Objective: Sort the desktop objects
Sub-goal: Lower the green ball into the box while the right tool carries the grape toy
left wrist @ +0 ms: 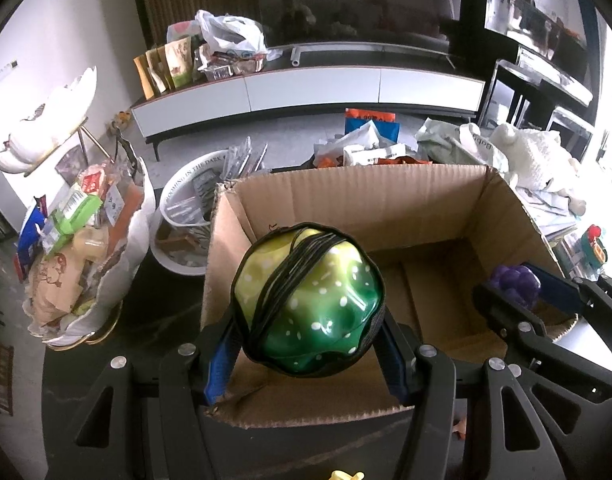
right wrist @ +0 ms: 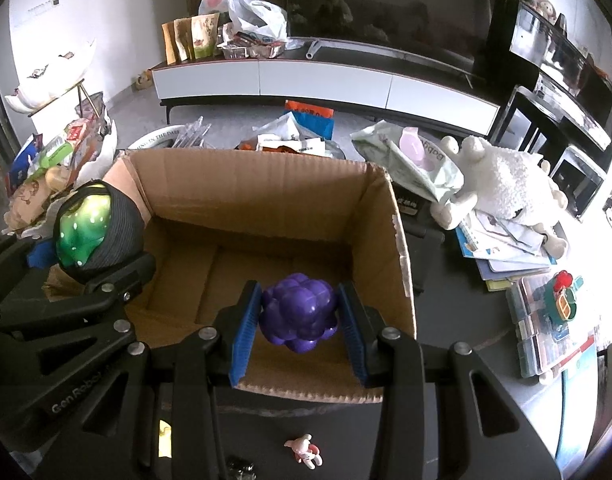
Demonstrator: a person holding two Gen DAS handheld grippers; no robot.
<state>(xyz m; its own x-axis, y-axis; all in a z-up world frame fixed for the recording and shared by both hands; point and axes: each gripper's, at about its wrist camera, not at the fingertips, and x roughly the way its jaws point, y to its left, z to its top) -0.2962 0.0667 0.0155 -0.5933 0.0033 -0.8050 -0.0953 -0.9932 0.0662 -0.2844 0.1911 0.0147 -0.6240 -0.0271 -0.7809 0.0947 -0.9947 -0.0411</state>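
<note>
Dark table (right wrist: 457, 308), cluttered; living room behind with a long white TV cabinet (right wrist: 325, 80). Open cardboard box (right wrist: 266, 184) sits mid-table. Left claw (left wrist: 307, 320) clamped on green zip pouch (left wrist: 309, 300), held over the box's left near corner. Right claw (right wrist: 298, 320) clamped on purple grape toy (right wrist: 300, 314), over the box's near edge. Around the box: snack basket (left wrist: 142, 216) left, white plush sheep (right wrist: 505, 180) on papers right, small pink figure (right wrist: 304, 450) on the table just in front.

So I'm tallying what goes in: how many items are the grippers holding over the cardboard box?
2. The left gripper holds the green pouch; the right gripper holds the purple toy. The cardboard box floor looks bare.
</note>
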